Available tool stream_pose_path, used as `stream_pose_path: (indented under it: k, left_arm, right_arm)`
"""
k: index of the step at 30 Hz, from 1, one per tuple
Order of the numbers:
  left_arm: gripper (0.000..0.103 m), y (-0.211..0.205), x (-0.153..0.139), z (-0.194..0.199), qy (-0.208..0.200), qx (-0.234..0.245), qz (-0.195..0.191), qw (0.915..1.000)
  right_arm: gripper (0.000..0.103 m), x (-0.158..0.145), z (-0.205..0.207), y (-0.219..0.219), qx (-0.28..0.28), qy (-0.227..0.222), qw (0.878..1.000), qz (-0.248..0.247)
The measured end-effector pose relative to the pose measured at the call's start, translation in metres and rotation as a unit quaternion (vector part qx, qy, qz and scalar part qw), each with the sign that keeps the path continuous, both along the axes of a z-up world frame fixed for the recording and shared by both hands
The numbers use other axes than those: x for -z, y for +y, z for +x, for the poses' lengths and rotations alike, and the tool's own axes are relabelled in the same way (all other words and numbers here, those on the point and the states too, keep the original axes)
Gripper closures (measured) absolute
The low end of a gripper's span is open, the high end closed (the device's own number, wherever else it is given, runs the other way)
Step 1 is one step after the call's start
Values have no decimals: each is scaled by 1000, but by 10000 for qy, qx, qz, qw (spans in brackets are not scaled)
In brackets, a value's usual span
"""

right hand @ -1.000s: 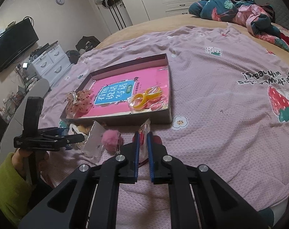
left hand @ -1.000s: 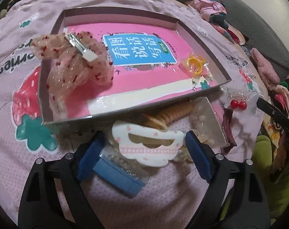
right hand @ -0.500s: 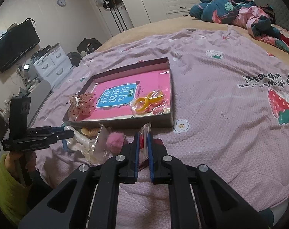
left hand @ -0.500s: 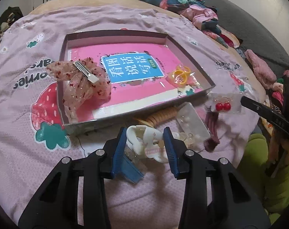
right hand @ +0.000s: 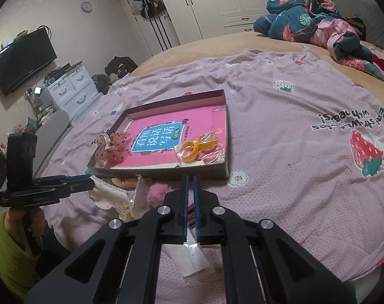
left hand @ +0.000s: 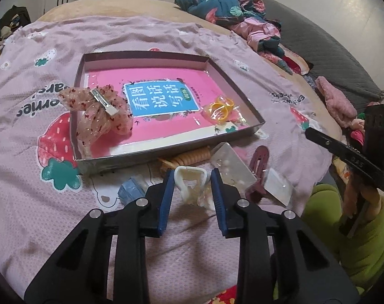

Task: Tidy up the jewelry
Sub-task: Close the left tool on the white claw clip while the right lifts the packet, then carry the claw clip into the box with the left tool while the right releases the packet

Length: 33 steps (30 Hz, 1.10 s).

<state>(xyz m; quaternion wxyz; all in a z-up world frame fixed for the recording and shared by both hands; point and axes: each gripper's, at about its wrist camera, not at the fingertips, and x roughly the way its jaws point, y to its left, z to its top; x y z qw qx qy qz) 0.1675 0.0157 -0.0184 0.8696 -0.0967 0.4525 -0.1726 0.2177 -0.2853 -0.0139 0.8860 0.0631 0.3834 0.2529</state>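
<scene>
My left gripper (left hand: 192,174) is closing its blue pads on a white hair claw clip (left hand: 189,179), held just above the pink bedcover; the right wrist view shows that clip (right hand: 108,192) at the left gripper's tips (right hand: 88,181). Behind it lies a shallow box (left hand: 146,55) holding a pink book, a red-dotted bow clip (left hand: 100,116) and bagged yellow rings (left hand: 220,111). My right gripper (right hand: 189,177) is shut with nothing seen between its pads. A clear packet (right hand: 189,255) lies below its fingers, beside a dark red clip (left hand: 259,162).
Loose on the cover by the box's near wall are coiled tan hair ties (left hand: 189,157), a blue item (left hand: 132,188), a clear bag of pearls (left hand: 232,167) and a pink pompom (right hand: 157,193). Crumpled clothes (right hand: 318,17) lie at the bed's far side. A green sleeve (left hand: 344,228) is at the right.
The left jaws have closed from wide apart onto the white claw clip and lifted it off the cover. The packet that stood between the right fingertips is gone from there and lies below them.
</scene>
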Motion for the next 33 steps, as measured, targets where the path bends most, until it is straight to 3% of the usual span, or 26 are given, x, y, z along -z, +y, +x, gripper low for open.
stream_pose_path:
  k: [5, 7, 8, 9, 16, 20, 24, 33]
  left_arm:
    - [83, -3, -4, -3, -37, 26, 7, 10000]
    - [83, -3, -5, -4, -47, 49, -21, 10000]
    - [83, -4, -6, -4, -57, 52, -24, 10000]
    - [83, -4, -6, -4, -62, 72, -33, 9999]
    - [83, -6, -3, -6, -53, 84, -60, 9999]
    - [83, -6, 9, -4, 122, 142, -277, 9994]
    - [84, -7, 14, -4, 115, 52, -247, 9996]
    - [85, -3, -5, -6, -100, 6, -238, 9997]
  right_arm:
    - [97, 6, -11, 9, -402, 41, 9987, -318]
    - [75, 18, -18, 15, -673, 225, 9961, -532]
    - [59, 26, -22, 17, -730, 268, 9947, -667]
    - [55, 32, -25, 18, -763, 291, 9938, -752]
    - [52, 55, -26, 30, -981, 570, 9881, -1037]
    - [52, 66, -26, 40, -1094, 630, 9846, -1208]
    - [60, 73, -27, 45, -1140, 585, 9816, -1419]
    - [61, 32, -32, 33, -1068, 72, 9889, -1033]
